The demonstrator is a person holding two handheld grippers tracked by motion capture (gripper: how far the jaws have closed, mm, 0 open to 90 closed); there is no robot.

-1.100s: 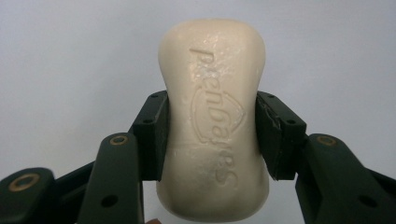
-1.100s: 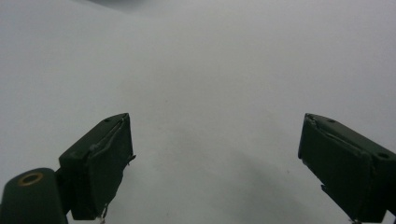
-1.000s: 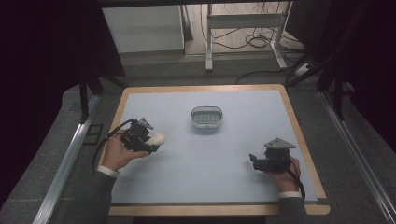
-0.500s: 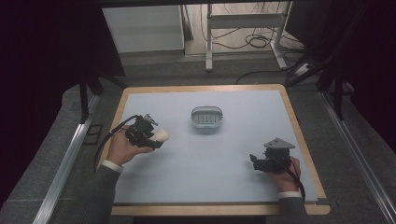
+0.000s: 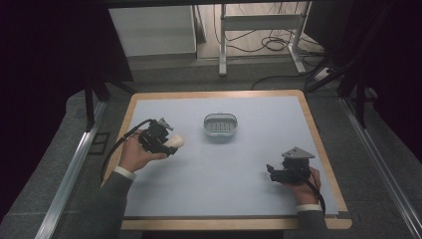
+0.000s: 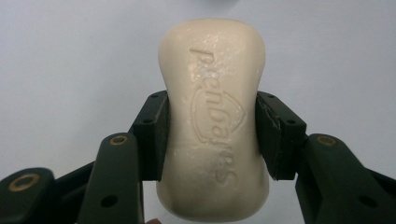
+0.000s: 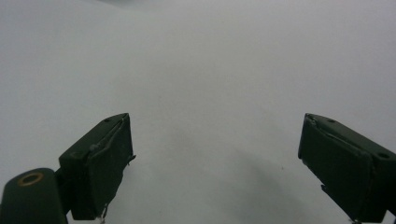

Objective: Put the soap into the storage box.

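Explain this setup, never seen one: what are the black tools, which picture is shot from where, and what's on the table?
No robot here: a person holds a two-jaw hand tool in each hand. The high view looks down on the table. The other two pictures come from cameras riding on each tool, looking along its jaws. The left gripper is clamped on a cream bar of soap with embossed lettering. The right gripper is open, with nothing between its jaws, over the pale mat. A small grey soap dish sits mid-table, apart from both.

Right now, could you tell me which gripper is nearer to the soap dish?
Left. The left gripper, holding the soap, is just left of the soap dish; the right gripper sits farther off, toward the table's near right.
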